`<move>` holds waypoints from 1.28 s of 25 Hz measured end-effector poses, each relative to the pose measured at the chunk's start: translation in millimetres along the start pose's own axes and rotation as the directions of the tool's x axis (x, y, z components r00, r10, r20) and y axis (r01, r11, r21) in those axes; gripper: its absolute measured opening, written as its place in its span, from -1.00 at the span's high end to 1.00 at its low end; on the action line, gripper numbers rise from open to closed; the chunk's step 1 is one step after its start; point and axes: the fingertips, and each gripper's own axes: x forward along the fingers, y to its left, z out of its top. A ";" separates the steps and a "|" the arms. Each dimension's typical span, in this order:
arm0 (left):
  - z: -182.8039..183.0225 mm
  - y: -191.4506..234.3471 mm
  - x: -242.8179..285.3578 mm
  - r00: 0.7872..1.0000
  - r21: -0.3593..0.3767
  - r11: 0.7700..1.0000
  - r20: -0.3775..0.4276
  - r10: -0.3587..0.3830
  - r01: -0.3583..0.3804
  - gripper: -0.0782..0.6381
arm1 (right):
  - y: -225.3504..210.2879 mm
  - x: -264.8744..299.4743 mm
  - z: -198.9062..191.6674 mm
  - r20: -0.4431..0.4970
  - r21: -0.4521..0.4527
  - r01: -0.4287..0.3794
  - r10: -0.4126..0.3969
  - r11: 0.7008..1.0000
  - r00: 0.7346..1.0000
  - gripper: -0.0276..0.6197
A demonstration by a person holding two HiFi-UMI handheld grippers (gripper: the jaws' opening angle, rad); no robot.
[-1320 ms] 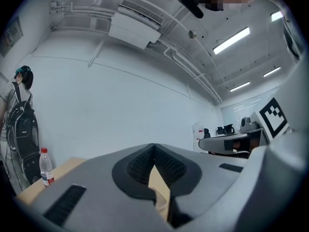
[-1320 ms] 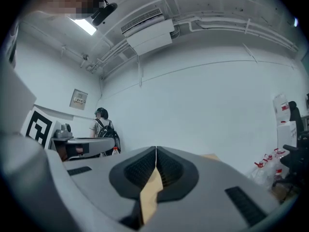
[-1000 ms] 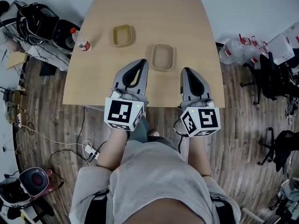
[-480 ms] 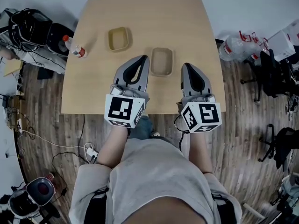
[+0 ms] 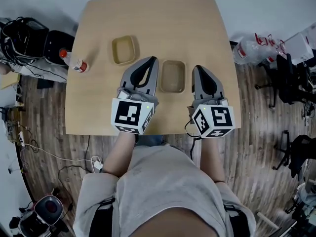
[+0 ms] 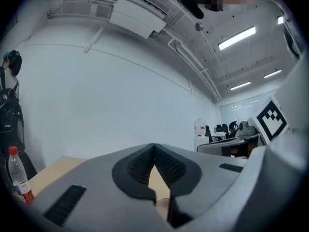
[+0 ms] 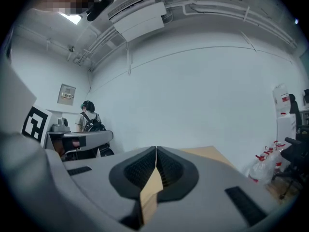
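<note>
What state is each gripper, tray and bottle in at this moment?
left gripper: shut, nothing between the jaws.
right gripper: shut, nothing between the jaws.
near tray: open side up, empty.
far tray: open side up, empty.
water bottle: upright at the table's left edge, red cap on.

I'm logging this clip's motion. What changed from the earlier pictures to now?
Both grippers advanced over the table: the left gripper and right gripper now flank the nearer tan tray, which lay beyond their tips. Nothing was grasped or released. Both claws stay shut and empty; the farther tray and water bottle stay put.
</note>
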 end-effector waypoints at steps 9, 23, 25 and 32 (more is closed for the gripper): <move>-38.5 24.4 45.5 0.997 -0.051 0.998 -0.071 -0.039 0.035 0.74 | -21.3 49.9 -44.5 -0.133 0.053 0.032 -0.025 0.998 0.991 0.88; -107.1 33.0 74.4 0.977 -0.139 0.989 -0.195 -0.084 0.058 0.74 | -44.9 71.0 -139.1 -0.365 0.113 0.102 -0.054 0.988 0.929 0.88; -111.3 33.2 75.9 0.976 -0.147 0.987 -0.199 -0.088 0.060 0.74 | -49.2 69.9 -154.2 -0.402 0.122 0.118 -0.059 0.986 0.914 0.88; -118.8 36.3 74.6 0.973 -0.164 0.984 -0.211 -0.098 0.063 0.74 | -58.1 62.3 -196.5 -0.521 0.148 0.180 -0.078 0.972 0.850 0.88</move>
